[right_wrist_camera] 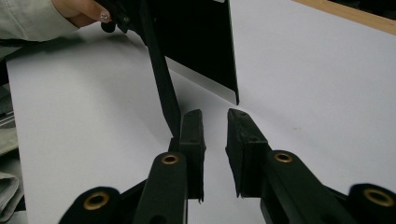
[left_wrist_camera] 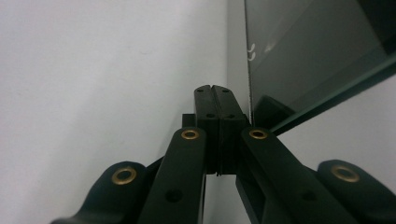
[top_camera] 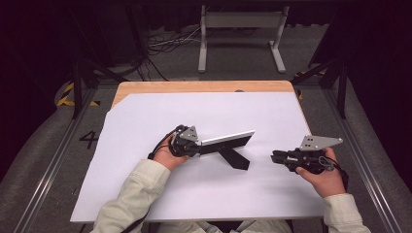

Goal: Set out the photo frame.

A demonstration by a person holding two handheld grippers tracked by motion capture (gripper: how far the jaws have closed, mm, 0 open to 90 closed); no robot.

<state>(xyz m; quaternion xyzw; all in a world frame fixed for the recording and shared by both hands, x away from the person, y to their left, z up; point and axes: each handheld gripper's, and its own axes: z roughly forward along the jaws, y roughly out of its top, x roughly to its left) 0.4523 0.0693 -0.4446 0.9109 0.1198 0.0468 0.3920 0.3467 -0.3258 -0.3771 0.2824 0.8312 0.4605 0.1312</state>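
Left gripper (top_camera: 194, 144) is clenched; its own view shows the pads (left_wrist_camera: 215, 121) pressed together with nothing between them, and the picture frame (top_camera: 226, 141) just beside them, glass (left_wrist_camera: 308, 51) to one side. From above it sits at the frame's left end, touching or very nearly; I can't tell whether it actually pinches the edge. Frame stands tilted on the white sheet (top_camera: 145, 194), near its middle, leaning on its black back leg (top_camera: 234, 158). Right gripper (top_camera: 278, 156) is released, jaws apart with nothing in them, off the frame's right end, clear of it, aimed at the leg's tip (right_wrist_camera: 173, 122). Risks, my read: if the left only butts against the edge, any push slides or topples the frame; if the right nudges the leg, the prop folds and the frame drops flat. Pose: left hand (top_camera: 167, 154) lies low behind the frame's left end, forearm angled in; right hand (top_camera: 323, 172) is level, pointing at the frame from the side.
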